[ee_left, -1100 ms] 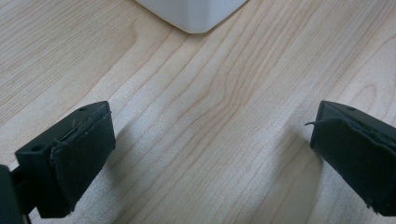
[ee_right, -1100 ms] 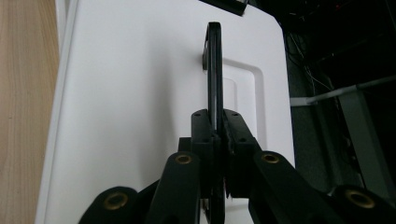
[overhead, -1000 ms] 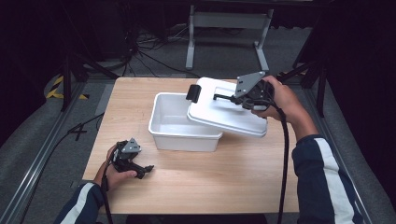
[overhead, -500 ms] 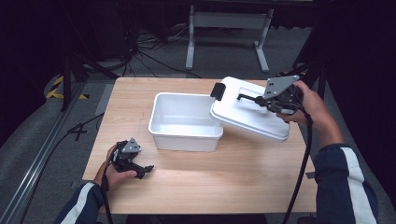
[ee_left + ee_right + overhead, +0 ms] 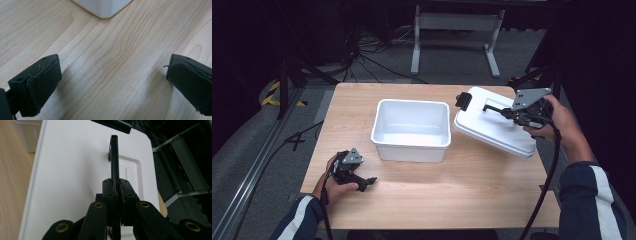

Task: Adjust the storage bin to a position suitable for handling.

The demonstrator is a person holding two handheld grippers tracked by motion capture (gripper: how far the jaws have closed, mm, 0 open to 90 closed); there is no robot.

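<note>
Gripping the thin black handle of a white lid, the right gripper has its jaws pressed together on that handle, as the right gripper view shows, with the handle standing edge-on between the pads. In the high view the lid hangs tilted over the right part of the wooden table, its lower edge near the tabletop, just beside the right wall of the open white tub but apart from it. A black clasp sits at the lid's near-left corner. The tub stands upright in the middle of the table, with nothing inside it. The left gripper rests low at the front left of the table in the person's hand, well apart from the tub. In the left gripper view its two black jaws are spread wide over bare wood, nothing between them, and a corner of the tub shows at the top.
</note>
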